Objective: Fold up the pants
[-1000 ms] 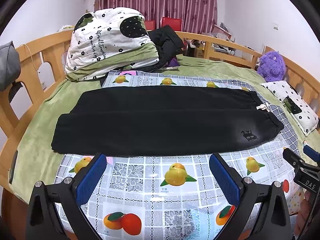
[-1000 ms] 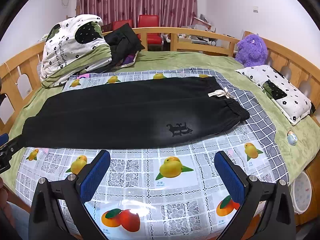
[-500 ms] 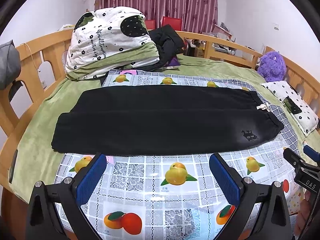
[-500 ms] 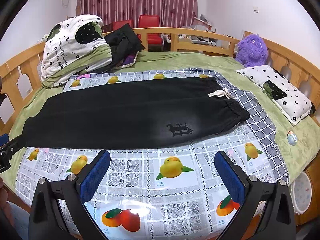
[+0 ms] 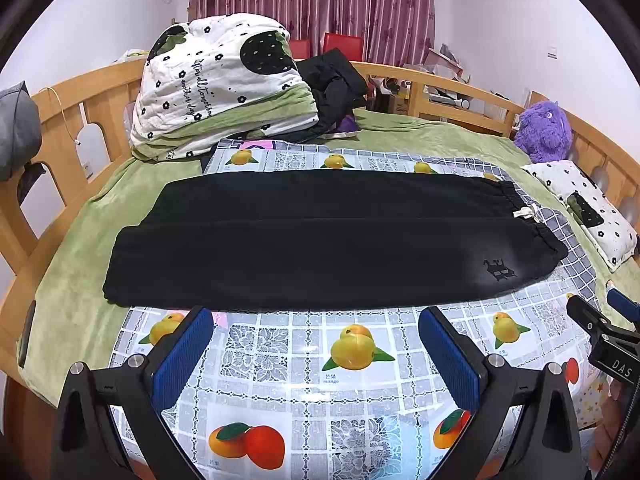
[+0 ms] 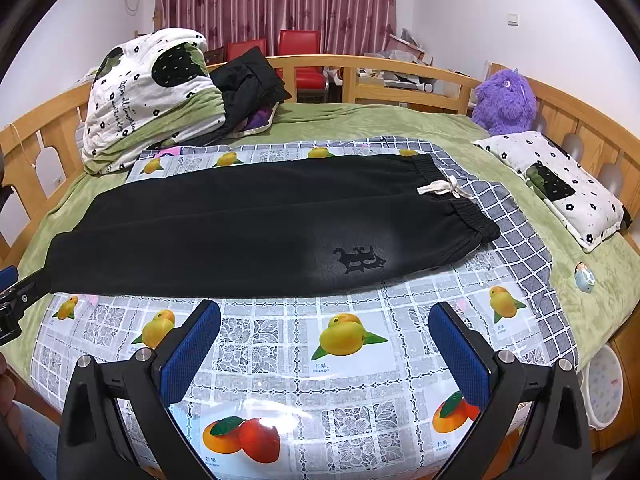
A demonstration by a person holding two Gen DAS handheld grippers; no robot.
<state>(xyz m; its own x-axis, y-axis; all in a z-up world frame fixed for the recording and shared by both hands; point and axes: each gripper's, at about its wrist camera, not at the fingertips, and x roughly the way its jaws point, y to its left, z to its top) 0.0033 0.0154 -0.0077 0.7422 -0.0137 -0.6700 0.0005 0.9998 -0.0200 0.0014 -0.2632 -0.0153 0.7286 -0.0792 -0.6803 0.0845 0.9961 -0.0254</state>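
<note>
Nearest in the left wrist view, the left tool [image 5: 316,344] hangs with its two blue-padded fingers [image 5: 182,356] spread wide apart and nothing between them, above the near part of a fruit-printed plastic cloth [image 5: 304,376]. The right tool [image 6: 325,340] stands the same way in its own view, blue pads [image 6: 460,354] wide apart and empty, over the same cloth [image 6: 280,364]. Each tool shows at the edge of the other's view.

Just beyond the fingertips lie the black pants [image 5: 320,236], spread flat and lengthwise across the cloth on the bed. The legs lie side by side, one nearer and one farther, and point left; the leg ends reach past the cloth's left edge onto the green blanket [image 5: 76,280]. The elastic waistband is at the right, with a white drawstring bow [image 6: 442,189] on it, and a dark embroidered logo [image 6: 360,258] sits on the near leg close to the waist. Neither tool touches the pants [image 6: 248,224].

To the right, a small figurine [image 6: 584,277] rests on the blanket, and farther on lies a flowered pillow [image 6: 556,184]. At the far left a folded quilt [image 5: 216,84] is stacked, with dark clothing [image 5: 332,84] beside it. A purple plush toy [image 6: 504,102] sits at the far right by the wooden bed rail [image 6: 380,68], with maroon curtains [image 6: 276,0] behind.
</note>
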